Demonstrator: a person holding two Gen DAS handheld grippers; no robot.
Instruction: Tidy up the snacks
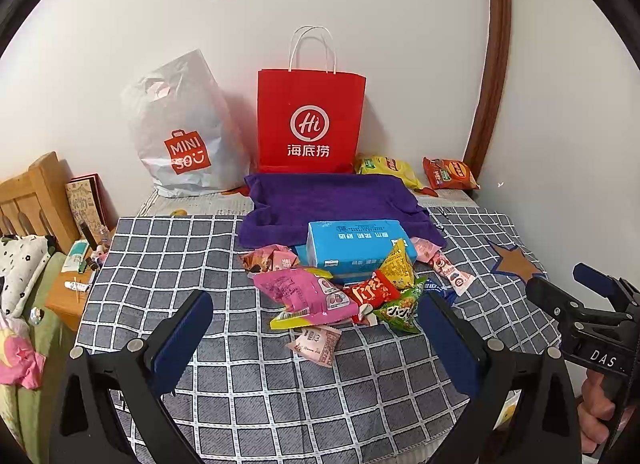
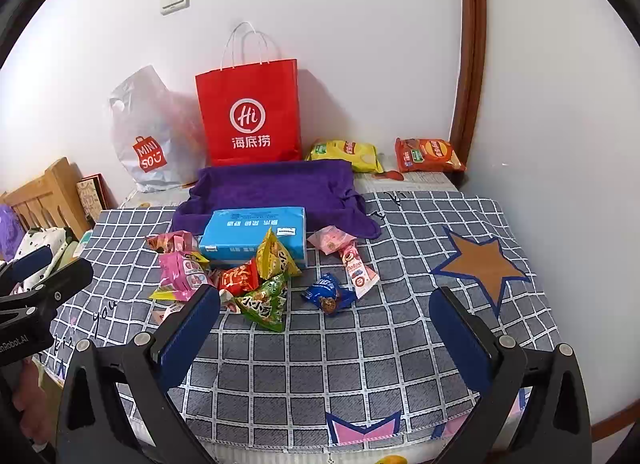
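The left gripper (image 1: 316, 324) hovers with its blue-padded jaws spread wide and nothing between them, above the checked cloth (image 1: 280, 396) on the near side of the blue tissue box (image 1: 356, 248). The right gripper (image 2: 326, 316) hangs the same way, jaws fully apart and empty, also short of the box.

The snacks lie heaped against the front of the tissue box: a big pink packet (image 1: 308, 296) at its left front corner, a red packet (image 1: 370, 290) and a yellow pyramid packet (image 1: 398, 266) leaning on its front face, a green packet (image 1: 402, 306) just before those. A small pale pink packet (image 1: 318, 344) lies nearest the left gripper. To the right of the box lie a long pink stick packet (image 2: 360, 268) and a blue cookie packet (image 2: 328, 290).

Behind the box spreads a purple towel (image 1: 332, 196); beyond it a red paper bag (image 1: 310, 120) stands against the wall, a white plastic bag (image 1: 180, 132) on its left and a yellow chip bag (image 2: 346, 152) and an orange chip bag (image 2: 430, 154) on its right.
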